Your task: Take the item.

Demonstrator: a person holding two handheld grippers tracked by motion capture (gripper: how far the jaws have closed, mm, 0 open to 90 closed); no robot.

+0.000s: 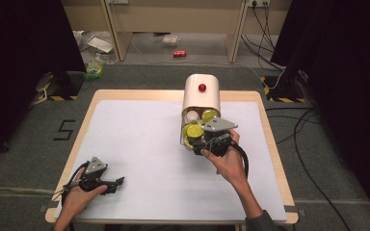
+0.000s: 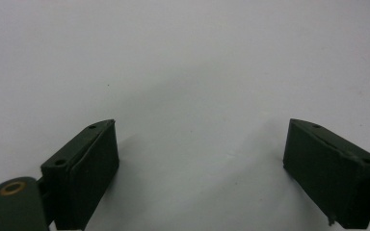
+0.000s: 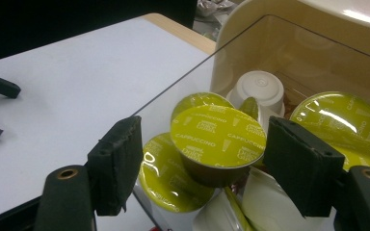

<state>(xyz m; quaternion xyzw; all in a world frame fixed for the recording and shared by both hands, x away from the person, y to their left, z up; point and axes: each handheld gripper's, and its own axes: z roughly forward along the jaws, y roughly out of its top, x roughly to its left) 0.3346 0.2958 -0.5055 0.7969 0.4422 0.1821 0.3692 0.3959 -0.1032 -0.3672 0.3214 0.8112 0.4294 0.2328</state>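
A cream container (image 1: 201, 96) with a red knob (image 1: 202, 87) lies on its side at the table's far middle, mouth toward me. Several yellow-green lidded coffee capsules (image 1: 195, 130) and a white capsule (image 3: 259, 89) crowd its mouth. My right gripper (image 1: 198, 145) is at that mouth. One "Cappuccino" capsule (image 3: 217, 137) sits between the jaws of my right gripper (image 3: 202, 159); the right pad is at its edge and a gap shows on the left. My left gripper (image 1: 120, 182) rests open near the front left, and nothing lies between the jaws of my left gripper (image 2: 200, 159).
A clear panel (image 3: 183, 82) edges the container's mouth on the left. The white mat (image 1: 139, 144) covers the wooden table (image 1: 270, 139). Beyond the table are cables (image 1: 298, 130), a red can (image 1: 179, 53) and litter on the floor.
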